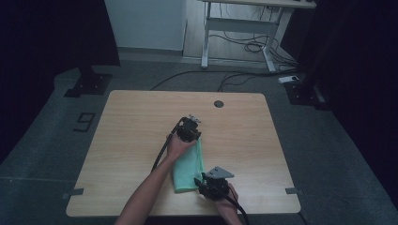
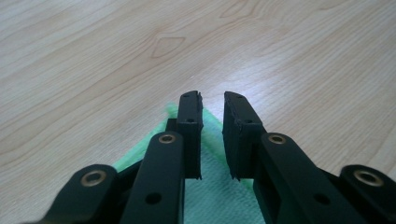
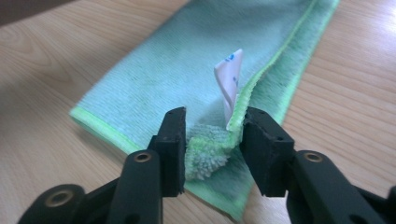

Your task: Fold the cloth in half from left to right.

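I work at a pale wood-grain table with a small dark round cap near its far edge, standing on grey carpet; beyond it a white-framed desk has black cables looping on the floor beneath, and the room's edges sink into darkness. A folded green cloth lies on the table toward my near side, running from my left gripper back to my right gripper. My left gripper's jaws stand a narrow gap apart over the cloth's far corner, gripping nothing that I can see. My right gripper's jaws are partly closed around a bunched near corner of the cloth, the fabric pinched up between them, with a white label standing up from the hem. In the high view my left hand covers part of the cloth, and my right forearm is cut off by the bottom edge. The label's print is too blurred to read
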Motion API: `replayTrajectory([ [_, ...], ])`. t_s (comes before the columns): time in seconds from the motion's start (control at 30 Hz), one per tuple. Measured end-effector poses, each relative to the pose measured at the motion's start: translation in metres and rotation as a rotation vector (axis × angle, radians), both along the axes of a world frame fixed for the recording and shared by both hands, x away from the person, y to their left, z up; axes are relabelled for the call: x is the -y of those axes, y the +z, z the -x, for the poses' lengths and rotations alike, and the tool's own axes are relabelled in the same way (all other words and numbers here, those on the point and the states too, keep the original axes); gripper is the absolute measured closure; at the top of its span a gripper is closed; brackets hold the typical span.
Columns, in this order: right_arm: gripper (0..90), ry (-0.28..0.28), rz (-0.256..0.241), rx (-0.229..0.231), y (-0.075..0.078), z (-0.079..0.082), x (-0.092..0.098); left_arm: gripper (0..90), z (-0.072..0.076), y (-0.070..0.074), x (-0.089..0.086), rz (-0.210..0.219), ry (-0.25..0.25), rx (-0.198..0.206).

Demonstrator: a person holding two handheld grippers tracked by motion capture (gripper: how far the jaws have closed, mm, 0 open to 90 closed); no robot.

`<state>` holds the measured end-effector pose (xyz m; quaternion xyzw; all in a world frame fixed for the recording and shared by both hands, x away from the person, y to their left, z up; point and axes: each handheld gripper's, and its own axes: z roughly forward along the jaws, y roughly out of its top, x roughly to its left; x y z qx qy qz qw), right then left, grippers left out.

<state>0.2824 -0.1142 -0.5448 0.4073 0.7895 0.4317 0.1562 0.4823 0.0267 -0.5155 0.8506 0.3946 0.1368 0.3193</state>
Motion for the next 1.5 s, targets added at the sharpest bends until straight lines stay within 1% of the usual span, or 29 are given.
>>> replayTrajectory([
  [0.03, 56.3, -0.012, 0.013, 0.001, 0.000, 0.001, 0.001, 75.2, 0.000, 0.000, 0.000, 0.006, -0.005, -0.004],
  [0.07, 55.3, -0.020, 0.020, -0.001, -0.001, 0.001, 0.002, 74.3, 0.001, 0.000, 0.001, 0.005, -0.008, -0.002],
  [0.1, 54.4, -0.027, 0.028, 0.000, -0.001, 0.002, 0.002, 73.3, 0.002, 0.001, 0.000, 0.004, -0.007, 0.006],
  [0.17, 51.8, -0.042, 0.041, -0.003, -0.002, 0.003, 0.005, 70.4, 0.005, 0.004, -0.003, 0.016, -0.006, 0.014],
  [0.23, 50.3, -0.061, 0.047, -0.001, -0.002, 0.004, 0.008, 67.5, 0.009, 0.009, -0.008, 0.022, 0.000, 0.024],
  [0.27, 50.2, -0.064, 0.046, -0.003, -0.002, 0.004, 0.010, 66.3, 0.011, 0.012, -0.011, 0.029, 0.001, 0.028],
  [0.33, 49.4, -0.068, 0.048, 0.002, -0.001, 0.005, 0.013, 64.9, 0.015, 0.018, -0.019, 0.028, 0.007, 0.041],
  [0.4, 50.4, -0.072, 0.042, 0.013, 0.001, 0.006, 0.015, 62.5, 0.019, 0.024, -0.028, 0.023, 0.012, 0.046],
  [0.43, 51.9, -0.072, 0.041, 0.021, 0.003, 0.006, 0.015, 62.1, 0.021, 0.026, -0.035, 0.025, 0.021, 0.053],
  [0.47, 55.1, -0.068, 0.038, 0.032, 0.005, 0.006, 0.015, 61.8, 0.023, 0.026, -0.038, 0.037, 0.029, 0.053],
  [0.5, 56.8, -0.060, 0.040, 0.037, 0.006, 0.005, 0.015, 61.7, 0.024, 0.027, -0.043, 0.040, 0.030, 0.050],
  [0.57, 58.5, -0.046, 0.044, 0.037, 0.009, 0.000, 0.012, 61.8, 0.027, 0.025, -0.050, 0.031, 0.034, 0.049],
  [0.67, 60.6, -0.034, 0.073, 0.034, 0.008, -0.007, 0.007, 61.9, 0.029, 0.016, -0.060, 0.014, 0.042, 0.030],
  [0.73, 61.9, -0.019, 0.087, 0.021, 0.005, -0.010, 0.005, 61.8, 0.029, 0.009, -0.066, 0.008, 0.042, 0.006],
  [0.8, 63.3, -0.014, 0.107, 0.005, -0.001, -0.011, 0.004, 61.4, 0.028, 0.002, -0.070, -0.016, 0.040, -0.007],
  [0.87, 65.2, -0.013, 0.108, 0.001, -0.004, -0.010, 0.005, 61.4, 0.027, -0.005, -0.073, -0.029, 0.034, -0.022],
  [0.9, 66.1, -0.008, 0.109, 0.004, -0.004, -0.009, 0.005, 61.4, 0.027, -0.007, -0.074, -0.035, 0.033, -0.024],
  [1.0, 67.6, 0.005, 0.126, 0.011, -0.004, -0.007, 0.004, 61.9, 0.026, -0.015, -0.075, -0.024, 0.026, -0.032],
  [1.13, 70.6, 0.019, 0.124, 0.000, -0.004, -0.006, 0.006, 62.6, 0.025, -0.018, -0.071, -0.016, 0.017, -0.012],
  [1.2, 72.3, 0.022, 0.123, -0.002, -0.005, -0.005, 0.008, 62.9, 0.025, -0.018, -0.069, -0.010, 0.012, -0.008],
  [1.3, 72.9, 0.019, 0.124, 0.001, -0.005, -0.001, 0.011, 63.0, 0.024, -0.018, -0.062, -0.012, -0.006, -0.007],
  [1.33, 73.0, 0.017, 0.122, -0.002, -0.005, 0.001, 0.012, 63.0, 0.024, -0.018, -0.060, -0.016, -0.018, -0.008],
  [1.43, 73.0, 0.010, 0.120, -0.004, -0.005, 0.006, 0.016, 63.0, 0.026, -0.019, -0.053, -0.012, -0.036, -0.005],
  [1.5, 71.5, 0.008, 0.118, -0.006, -0.005, 0.008, 0.020, 62.9, 0.027, -0.018, -0.050, -0.019, -0.046, -0.007],
])
